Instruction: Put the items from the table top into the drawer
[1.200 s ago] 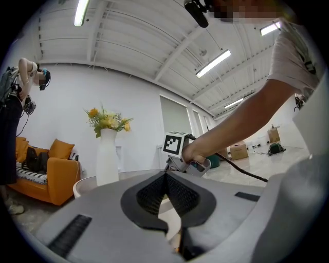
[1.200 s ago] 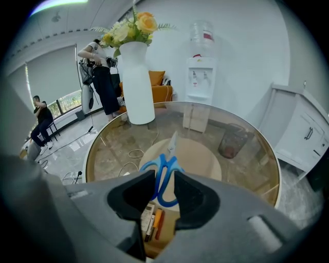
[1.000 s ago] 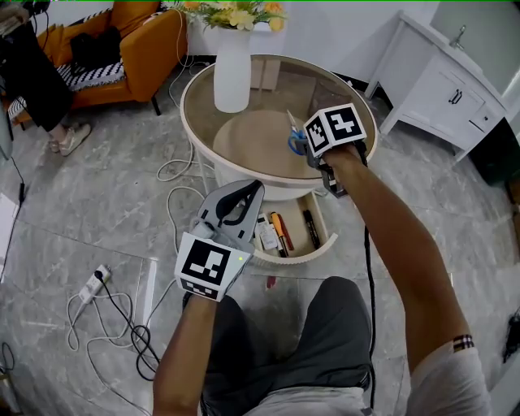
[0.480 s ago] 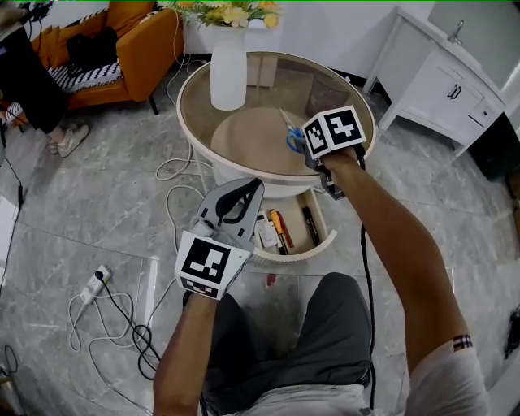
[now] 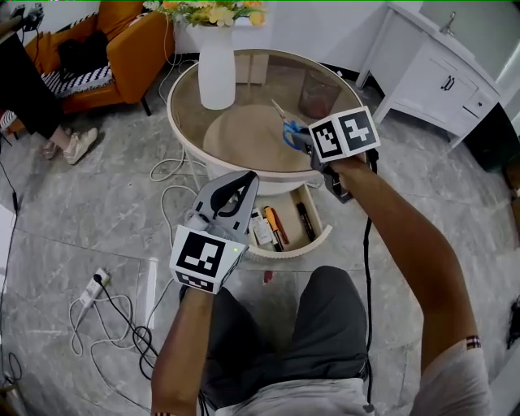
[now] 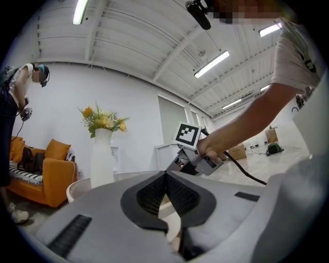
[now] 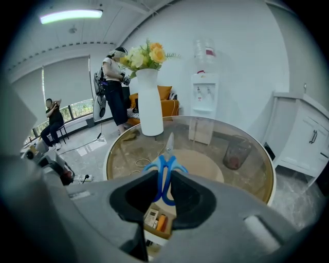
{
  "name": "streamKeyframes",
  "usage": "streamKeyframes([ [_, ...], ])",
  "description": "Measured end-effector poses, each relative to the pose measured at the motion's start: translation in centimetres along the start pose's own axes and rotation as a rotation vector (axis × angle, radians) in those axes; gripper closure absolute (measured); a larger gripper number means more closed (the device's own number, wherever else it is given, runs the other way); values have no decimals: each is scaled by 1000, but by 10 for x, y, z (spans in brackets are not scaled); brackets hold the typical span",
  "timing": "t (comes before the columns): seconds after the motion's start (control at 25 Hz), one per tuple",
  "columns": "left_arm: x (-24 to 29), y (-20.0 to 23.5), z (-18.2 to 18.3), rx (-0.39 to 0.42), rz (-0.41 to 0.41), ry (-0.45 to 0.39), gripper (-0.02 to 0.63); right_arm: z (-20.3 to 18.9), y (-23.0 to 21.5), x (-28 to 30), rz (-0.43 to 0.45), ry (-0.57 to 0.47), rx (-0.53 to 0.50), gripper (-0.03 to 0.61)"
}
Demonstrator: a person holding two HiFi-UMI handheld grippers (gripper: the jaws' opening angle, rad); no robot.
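Living-room mock-up in office: orange sofa (image 5: 140,42), flower vase (image 5: 216,77), glass table (image 5: 268,81), water dispenser (image 7: 204,95).

Ceiling tubes (image 6: 212,63) flood the white room with bright, even light; shadows on the floor (image 5: 97,203) lie faint. Wide lenses bow walls toward black corners, and left gripper (image 6: 165,177) and right gripper (image 7: 163,178) blur at 6 o'clock.

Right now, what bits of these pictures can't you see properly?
Scissors: in the head view, the right hand-held gripper covers part of the blue handles.
Drawer: in the head view, the left hand-held gripper hides its left end, and the print on the things inside is too small to read.
Flowers: in the head view, cut off by the top edge.
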State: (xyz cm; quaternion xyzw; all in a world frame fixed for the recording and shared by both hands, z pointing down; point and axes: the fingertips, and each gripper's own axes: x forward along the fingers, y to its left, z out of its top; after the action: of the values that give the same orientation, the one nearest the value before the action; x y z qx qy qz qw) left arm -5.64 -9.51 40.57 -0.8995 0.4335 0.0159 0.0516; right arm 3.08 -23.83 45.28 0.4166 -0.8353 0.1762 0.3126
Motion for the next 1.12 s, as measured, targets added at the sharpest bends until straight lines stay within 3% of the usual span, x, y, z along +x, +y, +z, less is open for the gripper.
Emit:
streamKeyframes([
  [0.68,12,-11,-8,-7,3,18,614,-38,70,-71,177,-23,-166,499],
  [1.12,-3,-21,-16,-3,45,3,614,-90,93,-100,255,-54,-214,499],
])
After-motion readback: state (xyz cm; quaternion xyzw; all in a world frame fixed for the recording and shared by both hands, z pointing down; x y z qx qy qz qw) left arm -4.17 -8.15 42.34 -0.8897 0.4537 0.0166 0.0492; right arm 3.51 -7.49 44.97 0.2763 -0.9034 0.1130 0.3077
